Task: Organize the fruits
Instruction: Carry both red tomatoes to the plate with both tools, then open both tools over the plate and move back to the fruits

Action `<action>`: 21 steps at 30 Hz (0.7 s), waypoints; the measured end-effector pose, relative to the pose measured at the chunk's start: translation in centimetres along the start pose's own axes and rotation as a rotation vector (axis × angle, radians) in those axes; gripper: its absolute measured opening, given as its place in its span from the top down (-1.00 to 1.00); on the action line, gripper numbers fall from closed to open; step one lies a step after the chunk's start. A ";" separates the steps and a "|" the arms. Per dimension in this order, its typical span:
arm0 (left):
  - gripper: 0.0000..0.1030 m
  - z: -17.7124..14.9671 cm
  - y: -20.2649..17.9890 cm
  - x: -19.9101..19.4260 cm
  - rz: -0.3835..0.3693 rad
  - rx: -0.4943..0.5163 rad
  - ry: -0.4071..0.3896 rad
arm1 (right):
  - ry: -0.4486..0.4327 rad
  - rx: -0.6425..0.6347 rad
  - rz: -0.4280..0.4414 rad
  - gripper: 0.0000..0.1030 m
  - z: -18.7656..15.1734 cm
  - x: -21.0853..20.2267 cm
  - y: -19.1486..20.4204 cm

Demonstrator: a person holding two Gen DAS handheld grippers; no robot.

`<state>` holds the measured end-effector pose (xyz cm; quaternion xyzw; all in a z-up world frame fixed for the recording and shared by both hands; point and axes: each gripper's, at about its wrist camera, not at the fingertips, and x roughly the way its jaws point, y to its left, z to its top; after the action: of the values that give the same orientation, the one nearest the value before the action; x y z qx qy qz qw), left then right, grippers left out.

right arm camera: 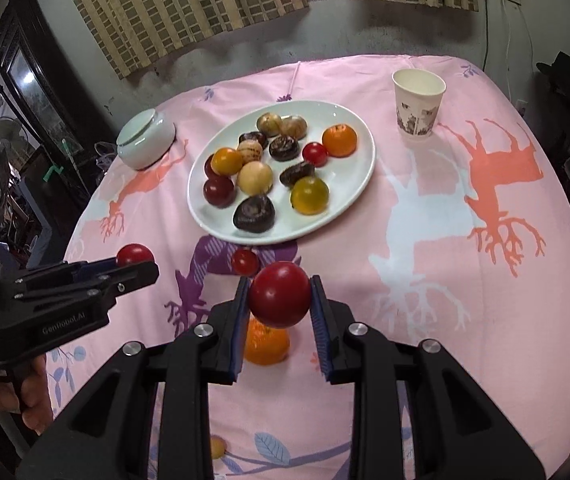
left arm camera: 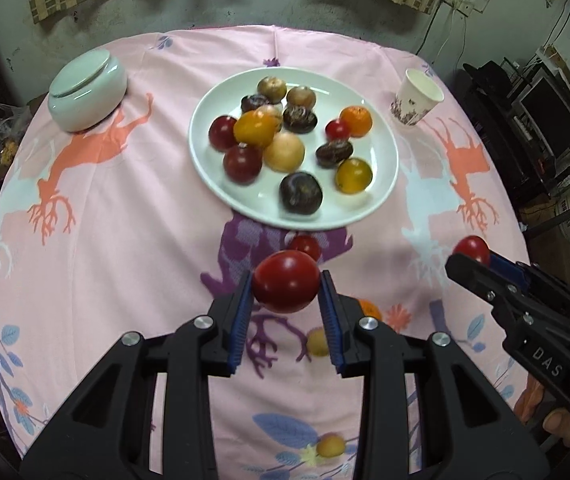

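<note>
A white plate [left arm camera: 381, 184] [right arm camera: 361, 184] in the middle of the pink tablecloth holds several red, orange, yellow and dark fruits. My left gripper [left arm camera: 286, 286] [right arm camera: 135, 260] is shut on a red fruit [left arm camera: 286, 286] [right arm camera: 135, 255], held above the cloth just before the plate. My right gripper [right arm camera: 279, 294] [left arm camera: 469, 255] is shut on another red fruit [right arm camera: 279, 294] [left arm camera: 472, 249], to the right of the left one. A small red fruit [left arm camera: 305, 246] [right arm camera: 244, 262] lies on the cloth by the plate's near rim. An orange fruit [right arm camera: 265, 344] [left arm camera: 371, 309] lies under my right gripper.
A lidded pale green ceramic jar [left arm camera: 87, 90] [right arm camera: 145, 142] stands at the far left. A paper cup [left arm camera: 417, 98] [right arm camera: 418, 105] stands at the far right. Small yellow fruits [left arm camera: 317, 343] [left arm camera: 329, 445] [right arm camera: 217, 447] lie on the near cloth. A wall with curtains is behind the table.
</note>
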<state>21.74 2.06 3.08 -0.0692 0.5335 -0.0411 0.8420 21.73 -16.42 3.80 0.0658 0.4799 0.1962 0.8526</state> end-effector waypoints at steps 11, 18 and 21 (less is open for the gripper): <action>0.36 5.8 0.4 3.4 0.024 -0.015 -0.024 | -0.042 -0.005 0.007 0.43 6.6 4.2 0.2; 0.36 7.8 1.0 6.0 0.043 -0.031 -0.013 | -0.029 0.019 0.018 0.42 9.3 8.1 0.1; 0.35 8.6 1.3 7.0 0.056 -0.041 -0.008 | -0.019 0.050 0.029 0.41 10.1 9.7 -0.3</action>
<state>32.48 3.01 0.20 -0.0717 0.5324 -0.0063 0.8434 34.83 -12.05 1.43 0.0961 0.4754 0.1959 0.8522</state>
